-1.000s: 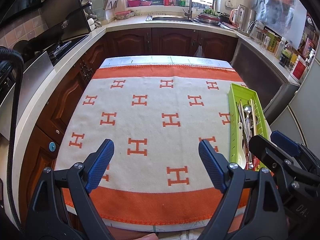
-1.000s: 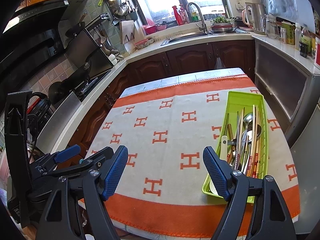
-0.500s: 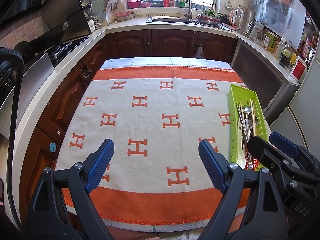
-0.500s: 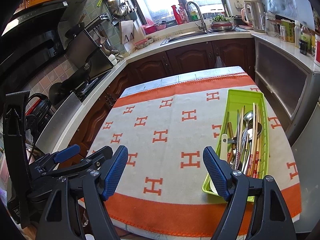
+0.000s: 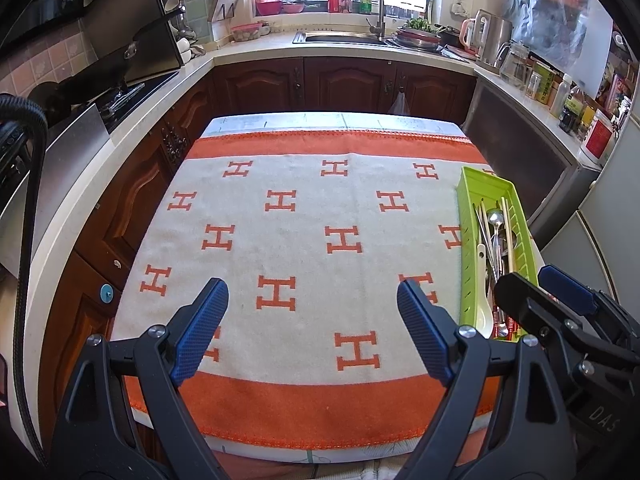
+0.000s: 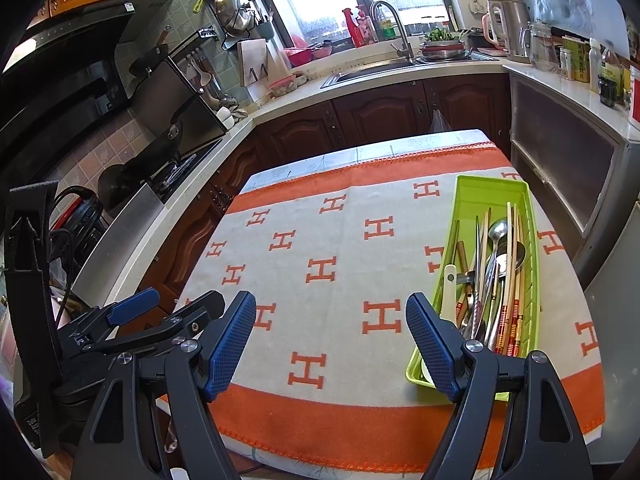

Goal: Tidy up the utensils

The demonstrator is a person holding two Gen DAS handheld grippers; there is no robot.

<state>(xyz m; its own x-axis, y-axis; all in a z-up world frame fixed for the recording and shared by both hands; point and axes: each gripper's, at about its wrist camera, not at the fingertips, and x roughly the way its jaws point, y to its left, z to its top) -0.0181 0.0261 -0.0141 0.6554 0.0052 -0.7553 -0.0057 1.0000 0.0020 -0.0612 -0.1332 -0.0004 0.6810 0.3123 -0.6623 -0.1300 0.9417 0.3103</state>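
Note:
A long lime-green tray (image 6: 494, 188) (image 5: 486, 180) lies on the right side of the table, lengthwise from near to far. It holds a heap of utensils: metal spoons (image 6: 498, 232) (image 5: 495, 218), wooden chopsticks (image 6: 516, 280), a white ladle-like spoon (image 6: 448, 292) (image 5: 483, 280) and a wooden-handled piece. My left gripper (image 5: 312, 328) hangs open over the near middle of the cloth with nothing between its fingers. My right gripper (image 6: 332, 340) is also open and empty, its right finger in front of the tray's near end. Each gripper shows at the edge of the other's view.
The table wears a cream cloth with orange H marks and orange borders (image 5: 304, 404). Dark wooden cabinets (image 5: 344, 84) and a pale counter surround it, with a sink and tap (image 5: 374, 8) at the back, a stove (image 6: 176, 168) on the left, jars and kettles on the right.

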